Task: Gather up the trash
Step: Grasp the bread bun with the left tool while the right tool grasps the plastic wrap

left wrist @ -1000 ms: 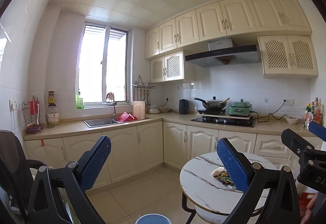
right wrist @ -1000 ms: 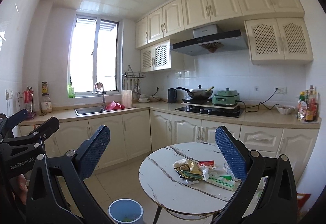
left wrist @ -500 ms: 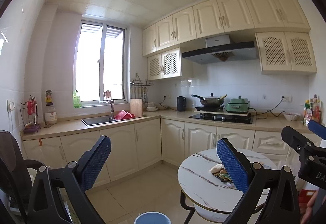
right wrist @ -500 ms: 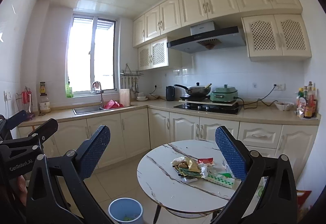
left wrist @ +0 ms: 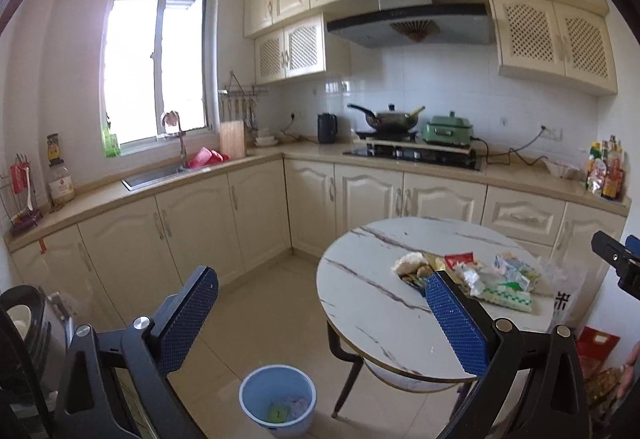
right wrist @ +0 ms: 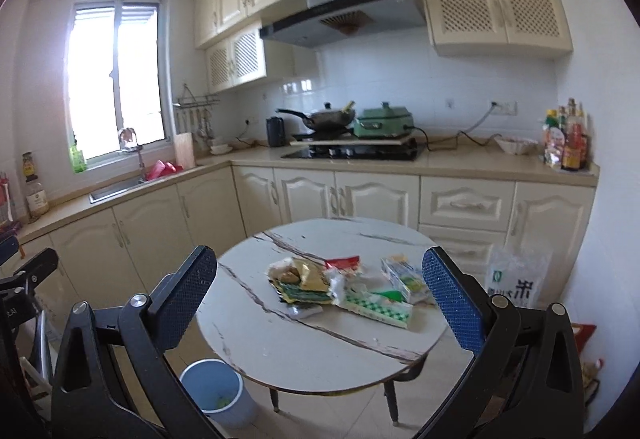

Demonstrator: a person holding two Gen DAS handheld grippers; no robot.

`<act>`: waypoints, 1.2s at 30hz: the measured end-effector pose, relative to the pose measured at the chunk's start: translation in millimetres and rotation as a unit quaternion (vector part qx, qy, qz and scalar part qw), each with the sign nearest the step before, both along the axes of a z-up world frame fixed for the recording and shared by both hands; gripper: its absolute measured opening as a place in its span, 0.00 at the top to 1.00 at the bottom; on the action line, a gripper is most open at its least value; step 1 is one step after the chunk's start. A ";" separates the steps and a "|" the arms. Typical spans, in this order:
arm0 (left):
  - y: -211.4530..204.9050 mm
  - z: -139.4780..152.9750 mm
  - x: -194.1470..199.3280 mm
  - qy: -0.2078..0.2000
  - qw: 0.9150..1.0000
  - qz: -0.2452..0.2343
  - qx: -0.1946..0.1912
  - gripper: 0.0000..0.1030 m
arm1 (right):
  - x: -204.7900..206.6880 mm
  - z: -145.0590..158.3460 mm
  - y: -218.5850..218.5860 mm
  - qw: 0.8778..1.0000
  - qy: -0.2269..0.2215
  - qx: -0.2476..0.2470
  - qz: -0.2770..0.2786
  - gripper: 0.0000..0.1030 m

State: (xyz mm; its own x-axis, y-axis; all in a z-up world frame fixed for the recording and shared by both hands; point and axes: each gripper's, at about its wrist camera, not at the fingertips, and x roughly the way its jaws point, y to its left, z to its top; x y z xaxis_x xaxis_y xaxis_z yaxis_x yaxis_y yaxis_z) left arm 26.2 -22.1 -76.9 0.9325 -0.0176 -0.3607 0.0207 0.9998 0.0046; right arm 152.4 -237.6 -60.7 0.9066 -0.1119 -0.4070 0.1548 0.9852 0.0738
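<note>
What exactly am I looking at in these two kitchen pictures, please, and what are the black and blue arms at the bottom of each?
There is no robot here. A person holds a two-finger gripper in each hand, and a wide-angle camera on each looks forward along its fingers. One picture comes from the left gripper, the other from the right gripper. The blue pads are the fingers; both grippers are open and hold nothing. Ahead stands a round marble table with a pile of trash on it: crumpled wrappers and packets. On the floor beside the table is a blue bin with a few scraps inside. Behind are the kitchen counter and cabinets.
</note>
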 end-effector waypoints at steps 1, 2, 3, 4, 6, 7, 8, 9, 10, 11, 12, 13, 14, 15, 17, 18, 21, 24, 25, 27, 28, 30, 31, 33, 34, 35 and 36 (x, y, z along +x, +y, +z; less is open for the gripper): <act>-4.7 -5.2 16.3 0.015 1.000 -0.009 -0.004 0.01 | 8.6 -11.7 -11.7 1.000 0.016 0.004 -0.009 0.00; -9.9 -11.1 33.1 0.030 0.999 -0.015 -0.007 0.01 | 18.7 -26.6 -25.2 0.999 0.034 0.009 -0.018 0.00; -16.7 -17.6 51.0 0.045 0.999 -0.020 -0.006 0.01 | 25.5 -38.9 -35.1 0.999 0.048 0.012 -0.022 0.00; -23.0 -19.3 65.3 0.055 0.998 -0.024 -0.003 0.01 | 34.1 -51.8 -44.3 0.998 0.064 0.013 -0.024 0.00; -38.3 -26.8 96.6 0.079 0.996 -0.037 0.004 0.01 | 51.9 -75.2 -60.8 0.995 0.095 0.015 -0.022 0.00; -44.8 -28.7 109.9 0.087 0.995 -0.043 0.004 0.01 | 59.5 -84.8 -65.9 0.994 0.106 0.016 -0.017 0.00; -51.7 -32.6 125.6 0.098 0.994 -0.051 0.004 0.01 | 67.7 -93.0 -70.6 0.993 0.115 0.018 -0.010 0.00; -57.3 -35.8 139.7 0.108 0.993 -0.057 0.004 0.01 | 77.3 -100.4 -74.8 0.992 0.125 0.019 -0.006 0.00; -62.5 -38.6 154.5 0.116 0.991 -0.059 0.005 0.01 | 87.9 -107.6 -76.8 0.991 0.135 0.018 -0.003 0.00; -64.0 -42.3 166.0 0.122 0.991 -0.058 0.007 0.01 | 97.1 -111.9 -75.6 0.990 0.139 0.018 0.004 0.00; -67.1 -43.8 179.5 0.126 0.990 -0.057 0.011 0.01 | 108.6 -116.5 -73.1 0.989 0.144 0.020 0.015 0.00; -69.7 -44.0 192.7 0.131 0.990 -0.059 0.013 0.01 | 120.2 -119.4 -72.3 0.989 0.147 0.023 0.025 0.00; -71.5 -44.0 205.0 0.135 0.989 -0.059 0.015 0.01 | 132.6 -121.0 -69.8 0.988 0.149 0.026 0.036 0.00; -71.8 -45.5 216.9 0.139 0.989 -0.058 0.016 0.01 | 147.4 -124.7 -67.3 0.987 0.151 0.030 0.046 0.00; -72.4 -48.2 242.3 0.146 0.987 -0.059 0.016 0.01 | 173.0 -132.0 -61.8 0.984 0.160 0.037 0.065 0.00; -72.6 -49.1 255.4 0.151 0.986 -0.061 0.015 0.01 | 188.1 -137.1 -58.5 0.982 0.167 0.040 0.073 0.00; -74.4 -54.5 296.6 0.166 0.984 -0.067 0.012 0.01 | 224.5 -153.8 -51.9 0.977 0.190 0.039 0.092 0.18; -79.2 -61.9 335.1 0.173 0.982 -0.068 0.023 0.01 | 254.0 -176.1 -47.1 0.968 0.225 0.032 0.103 0.48; -82.3 -65.2 347.1 0.176 0.981 -0.074 0.024 0.01 | 260.3 -182.7 -46.9 0.966 0.230 0.035 0.108 0.51; -85.5 -71.2 372.1 0.185 0.979 -0.079 0.020 0.01 | 268.1 -191.2 -46.3 0.963 0.240 0.033 0.114 0.57; -86.8 -73.9 385.1 0.187 0.979 -0.082 0.018 0.01 | 270.6 -193.2 -45.8 0.962 0.240 0.033 0.124 0.73; -88.3 -79.7 409.9 0.188 0.978 -0.086 0.014 0.01 | 272.5 -194.5 -46.9 0.961 0.239 0.035 0.136 0.82; -89.3 -83.3 422.7 0.190 0.978 -0.090 0.016 0.01 | 271.8 -192.4 -48.6 0.962 0.232 0.038 0.140 0.82; -91.1 -91.1 451.7 0.194 0.976 -0.097 0.015 0.01 | 267.3 -184.4 -54.3 0.964 0.217 0.048 0.144 0.82; -92.1 -96.4 464.9 0.203 0.973 -0.106 0.008 0.01 | 266.8 -181.4 -56.8 0.965 0.212 0.052 0.145 0.82; -92.9 -102.2 482.6 0.219 0.969 -0.114 -0.001 0.01 | 266.9 -178.1 -60.1 0.966 0.206 0.055 0.145 0.82; -93.5 -107.4 496.7 0.232 0.965 -0.124 -0.006 0.01 | 267.8 -176.1 -61.5 0.966 0.204 0.056 0.145 0.82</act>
State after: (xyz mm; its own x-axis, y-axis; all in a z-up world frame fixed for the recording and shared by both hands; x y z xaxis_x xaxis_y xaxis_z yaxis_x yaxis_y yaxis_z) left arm 522.9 -115.6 -184.4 0.6378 -0.2264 -0.7362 0.2565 0.9637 -0.0741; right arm 420.2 -299.0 -236.8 0.6546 0.1892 -0.7319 -0.0888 0.9807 0.1741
